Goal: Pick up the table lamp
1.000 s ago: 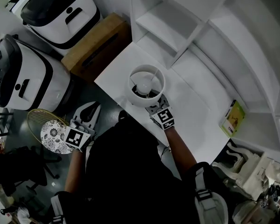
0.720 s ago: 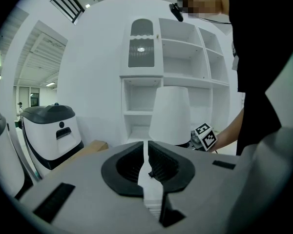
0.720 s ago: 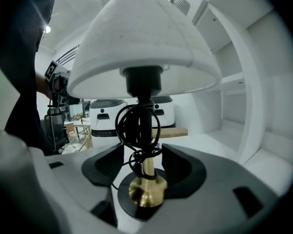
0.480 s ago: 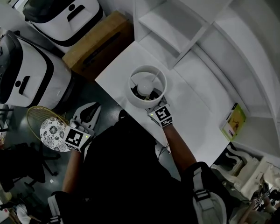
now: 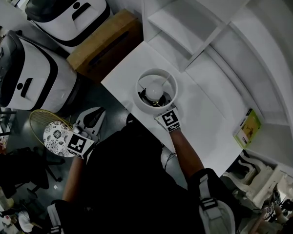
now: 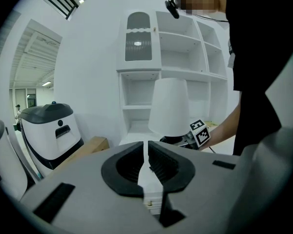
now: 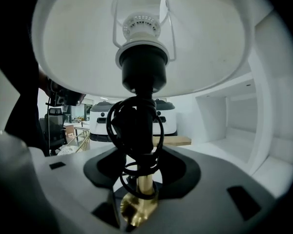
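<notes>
The table lamp [image 5: 142, 82], with a white drum shade, a black socket and a brass stem, stands on the white table [image 5: 205, 116]. My right gripper [image 5: 164, 110] reaches in under the shade's near rim. In the right gripper view the brass stem [image 7: 142, 194], wrapped in a coiled black cord [image 7: 136, 126], fills the gap between the pads, and the jaws are closing on it. My left gripper [image 5: 98, 112] hangs off the table's left edge, shut and empty. In the left gripper view the lamp [image 6: 169, 106] and the right gripper [image 6: 185, 139] show beyond the closed left gripper [image 6: 147, 152].
White shelving [image 5: 185, 18] curves round the table's far side. A green-yellow book [image 5: 247, 126] lies at the right. A cardboard box [image 5: 105, 38] and two white-and-black machines [image 5: 24, 77] [image 5: 63, 4] stand on the floor at left, with a racket [image 5: 44, 123] below them.
My right gripper has edged a little closer in under the lamp's shade. The left gripper has stayed where it was.
</notes>
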`<control>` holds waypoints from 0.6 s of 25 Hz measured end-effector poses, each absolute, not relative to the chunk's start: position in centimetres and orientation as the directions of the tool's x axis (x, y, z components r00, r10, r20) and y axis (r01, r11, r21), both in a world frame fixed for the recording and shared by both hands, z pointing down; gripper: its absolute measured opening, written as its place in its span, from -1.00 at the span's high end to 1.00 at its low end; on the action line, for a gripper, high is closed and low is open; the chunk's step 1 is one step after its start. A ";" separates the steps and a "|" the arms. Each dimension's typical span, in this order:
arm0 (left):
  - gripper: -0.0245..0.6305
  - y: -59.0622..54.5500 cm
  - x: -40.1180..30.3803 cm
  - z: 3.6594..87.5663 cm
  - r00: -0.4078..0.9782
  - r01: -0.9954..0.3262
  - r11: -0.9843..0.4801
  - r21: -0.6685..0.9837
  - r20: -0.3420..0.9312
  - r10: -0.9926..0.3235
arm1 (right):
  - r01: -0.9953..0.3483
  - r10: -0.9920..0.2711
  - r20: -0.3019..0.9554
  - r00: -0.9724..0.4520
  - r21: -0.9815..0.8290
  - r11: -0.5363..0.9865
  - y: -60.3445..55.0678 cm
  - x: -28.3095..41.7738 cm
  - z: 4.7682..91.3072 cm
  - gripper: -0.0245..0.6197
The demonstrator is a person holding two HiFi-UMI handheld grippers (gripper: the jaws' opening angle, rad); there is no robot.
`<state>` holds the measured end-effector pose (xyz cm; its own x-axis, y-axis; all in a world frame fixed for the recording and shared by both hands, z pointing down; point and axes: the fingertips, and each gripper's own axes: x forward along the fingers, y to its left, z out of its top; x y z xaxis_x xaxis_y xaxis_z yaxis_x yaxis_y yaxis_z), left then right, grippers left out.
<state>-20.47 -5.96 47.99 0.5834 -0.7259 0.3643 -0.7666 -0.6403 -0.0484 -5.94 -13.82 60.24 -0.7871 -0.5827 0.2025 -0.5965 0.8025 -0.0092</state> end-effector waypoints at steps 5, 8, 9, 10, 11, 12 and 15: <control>0.81 -5.9 -20.7 48.3 0.588 -0.763 -0.646 -0.032 0.382 -0.713 | -0.605 -0.594 0.199 -0.780 0.006 0.796 -13.7 -5.9 59.8 0.35; 0.81 -5.9 -20.8 48.5 0.591 -0.757 -0.652 -0.038 0.385 -0.709 | -0.600 -0.593 0.193 -0.782 0.023 0.799 -13.5 -6.1 59.4 0.37; 0.81 -5.8 -20.9 48.6 0.592 -0.755 -0.654 -0.042 0.386 -0.708 | -0.599 -0.592 0.189 -0.783 0.021 0.800 -13.3 -6.3 59.3 0.37; 0.81 -5.8 -21.0 48.6 0.592 -0.754 -0.656 -0.043 0.388 -0.706 | -0.598 -0.591 0.184 -0.786 0.017 0.801 -13.2 -6.4 59.3 0.37; 0.81 -5.8 -21.1 48.7 0.592 -0.753 -0.657 -0.041 0.392 -0.704 | -0.597 -0.589 0.178 -0.788 0.012 0.802 -13.0 -6.6 59.1 0.38; 0.81 -5.7 -21.1 48.8 0.593 -0.752 -0.658 -0.039 0.395 -0.702 | -0.596 -0.588 0.173 -0.790 0.008 0.803 -12.9 -6.8 58.9 0.38; 0.81 -5.9 -21.4 48.8 0.597 -0.751 -0.659 -0.037 0.389 -0.702 | -0.600 -0.589 0.161 -0.792 -0.022 0.800 -12.6 -7.2 58.4 0.39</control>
<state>-21.44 -5.89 48.78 0.5966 -0.7022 0.3887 -0.7513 -0.6589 -0.0371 -7.24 -12.65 58.43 -0.7919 -0.5891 0.1607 -0.5996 0.8000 -0.0221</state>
